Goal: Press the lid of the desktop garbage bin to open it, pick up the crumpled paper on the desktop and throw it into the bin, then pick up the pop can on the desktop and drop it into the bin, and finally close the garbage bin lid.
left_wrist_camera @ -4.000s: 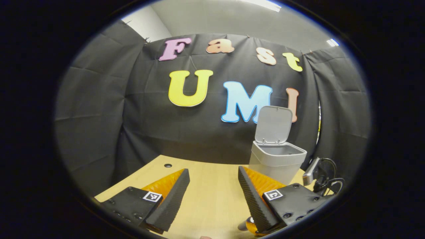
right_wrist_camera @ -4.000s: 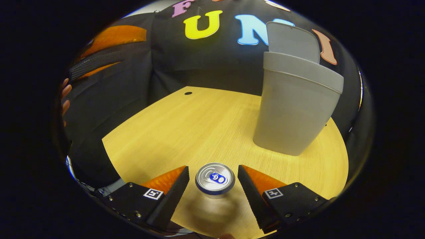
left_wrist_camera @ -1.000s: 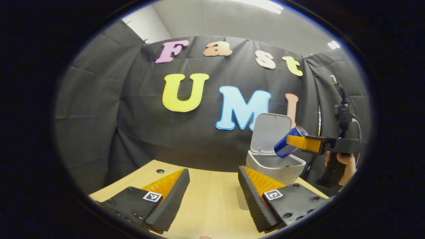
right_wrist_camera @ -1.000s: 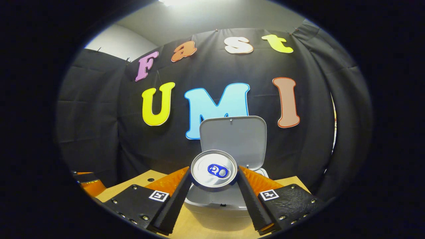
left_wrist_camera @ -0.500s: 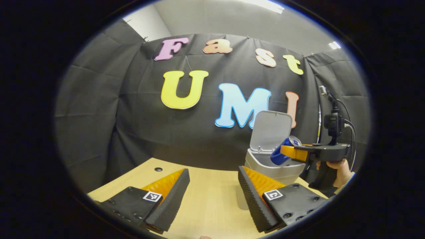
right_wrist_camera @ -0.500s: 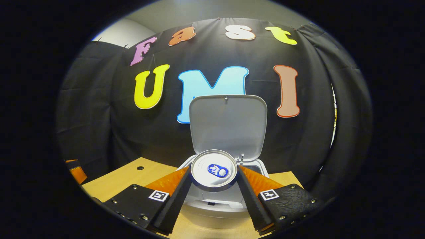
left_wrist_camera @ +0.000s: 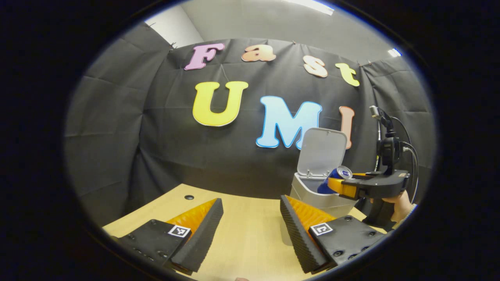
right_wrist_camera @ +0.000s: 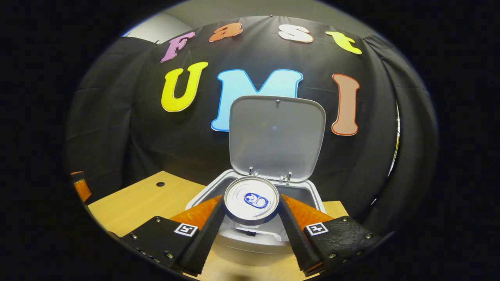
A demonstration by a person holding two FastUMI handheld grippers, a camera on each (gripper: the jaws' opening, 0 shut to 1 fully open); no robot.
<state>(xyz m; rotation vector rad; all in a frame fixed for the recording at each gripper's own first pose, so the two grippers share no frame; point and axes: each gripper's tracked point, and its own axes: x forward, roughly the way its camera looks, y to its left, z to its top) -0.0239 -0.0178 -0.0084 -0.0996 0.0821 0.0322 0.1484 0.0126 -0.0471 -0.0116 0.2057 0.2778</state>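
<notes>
The blue pop can (right_wrist_camera: 251, 200) is clamped between the two fingers of the right gripper (right_wrist_camera: 250, 212), one finger pressing on each side of it, its silver top and pull tab facing the camera in the right gripper view. It hangs over the open mouth of the grey desktop garbage bin (right_wrist_camera: 312, 201), tilted, and in the left gripper view the can (left_wrist_camera: 335, 178) leans with its lower end dipping below the bin's (left_wrist_camera: 308, 195) rim while the silver top points up and away. The bin's lid (right_wrist_camera: 276, 136) stands upright on its hinges at the back of the opening — its pale inner face turned toward the can. A hand (left_wrist_camera: 398, 203) grips the handle of the right gripper (left_wrist_camera: 340, 183) at the far right of the left gripper view, with a small camera and cables standing up from the gripper's body. The bin rests on the light wooden surface (right_wrist_camera: 133, 203), near its back right part, and a small dark hole (left_wrist_camera: 189, 197) sits in the surface toward the back left. The left gripper (left_wrist_camera: 251, 230) hovers low over the surface, well apart from the bin, its fingers spread wide with nothing between them — only bare wood shows in the gap.
</notes>
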